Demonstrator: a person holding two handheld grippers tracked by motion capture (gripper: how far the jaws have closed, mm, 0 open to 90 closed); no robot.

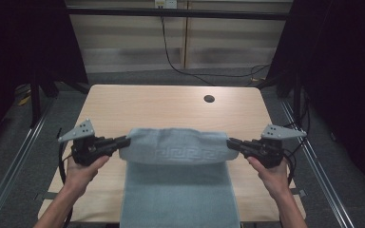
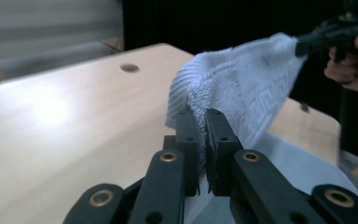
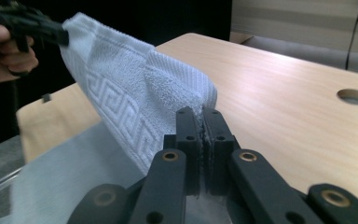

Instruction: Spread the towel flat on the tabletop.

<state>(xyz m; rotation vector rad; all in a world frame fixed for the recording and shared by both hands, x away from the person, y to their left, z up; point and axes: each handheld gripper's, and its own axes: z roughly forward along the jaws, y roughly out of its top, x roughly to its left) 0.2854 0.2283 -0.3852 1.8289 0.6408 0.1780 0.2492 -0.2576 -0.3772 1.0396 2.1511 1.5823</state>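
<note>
Pale wood makes up the table [image 1: 123, 104], a light desktop with a round cable hole [image 1: 209, 99] near its far edge. Across its near half lies a grey-blue towel [image 1: 178, 190] with a woven key-pattern border; its near end hangs over the table's front edge, while its far end is lifted off the wood and doubled back toward the person, so the border band faces the high camera. That raised edge is stretched level between the two tools, probably to keep the fold straight and the corners square as it is laid down.

At the towel's left corner the left gripper [image 1: 123, 141] is clamped tight on the cloth, its jaws nearly meeting with terry pinched between them in the left gripper view. At the opposite corner the right gripper [image 1: 232, 142] bites the same way, jaws pressed on the hem.

Both forearms come in from the near side, spread wide, hands wrapped round the handles, tools pointing inward at each other and roughly level above the table.
</note>
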